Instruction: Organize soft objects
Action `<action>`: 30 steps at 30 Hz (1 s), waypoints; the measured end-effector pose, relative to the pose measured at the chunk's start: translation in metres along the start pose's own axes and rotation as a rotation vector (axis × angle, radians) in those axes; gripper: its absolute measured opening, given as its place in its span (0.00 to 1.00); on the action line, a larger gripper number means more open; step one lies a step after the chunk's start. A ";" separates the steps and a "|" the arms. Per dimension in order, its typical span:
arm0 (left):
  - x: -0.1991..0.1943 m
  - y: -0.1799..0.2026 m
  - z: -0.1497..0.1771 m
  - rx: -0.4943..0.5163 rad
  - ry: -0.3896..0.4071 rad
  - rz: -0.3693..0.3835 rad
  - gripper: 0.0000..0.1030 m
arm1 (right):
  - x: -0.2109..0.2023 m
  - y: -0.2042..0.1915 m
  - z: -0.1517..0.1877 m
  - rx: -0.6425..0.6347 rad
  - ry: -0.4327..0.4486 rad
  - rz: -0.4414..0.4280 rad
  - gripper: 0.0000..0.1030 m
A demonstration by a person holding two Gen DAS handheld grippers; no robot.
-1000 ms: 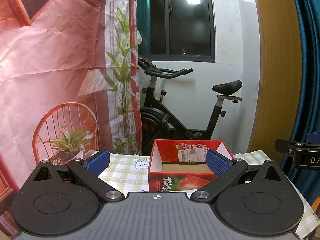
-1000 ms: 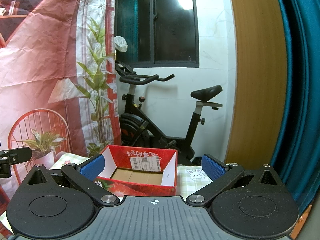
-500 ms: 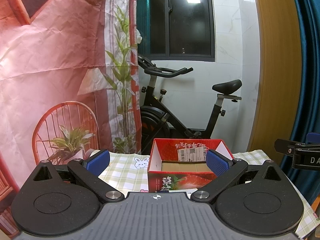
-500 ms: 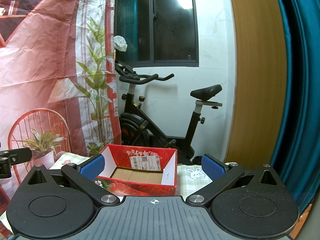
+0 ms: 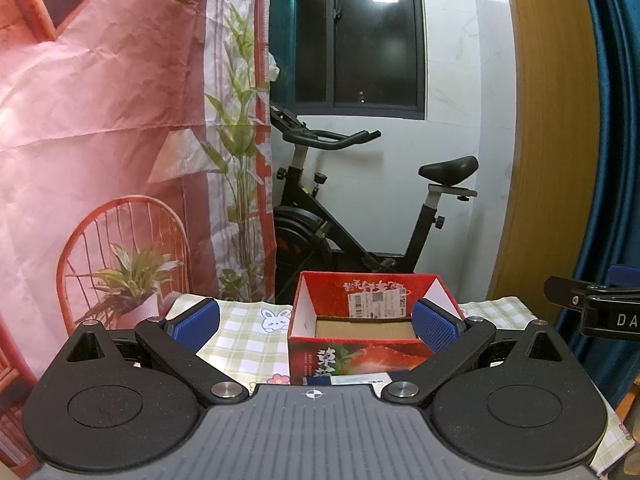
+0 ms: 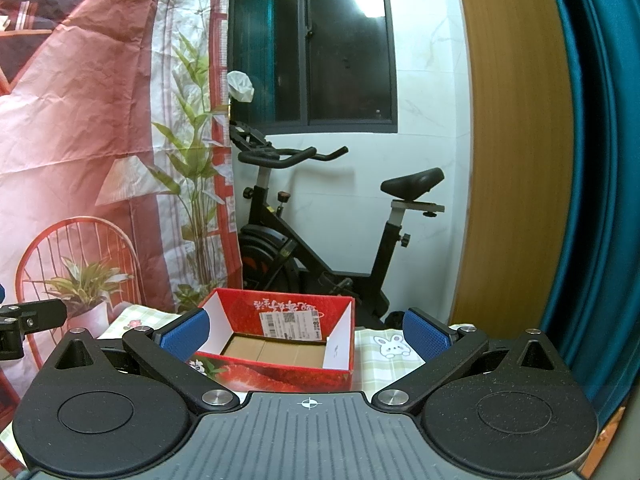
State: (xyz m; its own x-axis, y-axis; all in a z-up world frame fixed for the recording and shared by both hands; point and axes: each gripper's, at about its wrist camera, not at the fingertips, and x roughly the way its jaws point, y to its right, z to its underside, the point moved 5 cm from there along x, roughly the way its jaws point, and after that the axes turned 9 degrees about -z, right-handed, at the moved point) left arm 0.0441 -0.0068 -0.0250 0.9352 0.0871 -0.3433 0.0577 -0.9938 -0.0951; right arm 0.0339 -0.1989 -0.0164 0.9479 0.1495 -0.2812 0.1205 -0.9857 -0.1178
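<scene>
You hold both grippers level and side by side, facing the red box (image 5: 366, 322) on the checked cloth (image 5: 244, 340), a sensible ready stance, I judge, since from here either one can reach the box or drop toward whatever lies nearer you. The left gripper (image 5: 316, 320) is spread wide with nothing between its blue pads (image 5: 434, 326), and the right gripper (image 6: 306, 330) is just as wide and just as empty. The box sits open-topped with its bare cardboard floor showing, so it looks meant as the bin for the soft things, and nothing is in it yet. No soft object shows in either view; if any are on the table they lie below the gripper bodies, out of sight, so you will likely have to tip a camera down to find them. The box carries a white shipping label (image 6: 289, 325) with barcodes on its far inner wall, too small to read, a line of printed characters above it that reads upside down from your side, and strawberry art with large Chinese characters on the near face. The other gripper's body at the right edge of the left view shows the letters "DA". A cartoon rabbit (image 6: 390, 346) is printed on the cloth beside the box.
</scene>
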 end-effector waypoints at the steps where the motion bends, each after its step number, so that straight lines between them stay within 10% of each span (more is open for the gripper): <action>1: 0.002 0.000 0.000 -0.002 -0.004 0.000 1.00 | 0.000 0.000 0.000 0.002 0.002 -0.005 1.00; 14: 0.043 -0.010 0.029 -0.003 -0.087 -0.038 1.00 | 0.026 0.011 0.039 0.041 0.101 -0.121 1.00; 30: 0.107 -0.011 0.098 -0.055 -0.278 0.045 0.97 | 0.098 0.013 0.133 0.089 -0.194 -0.089 0.98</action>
State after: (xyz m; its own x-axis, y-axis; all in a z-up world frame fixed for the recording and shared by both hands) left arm 0.1094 0.0204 -0.1527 0.8059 0.0510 -0.5899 0.0442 -0.9987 -0.0259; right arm 0.0890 -0.1869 -0.1723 0.8594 0.2559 -0.4426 0.1660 -0.9585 -0.2318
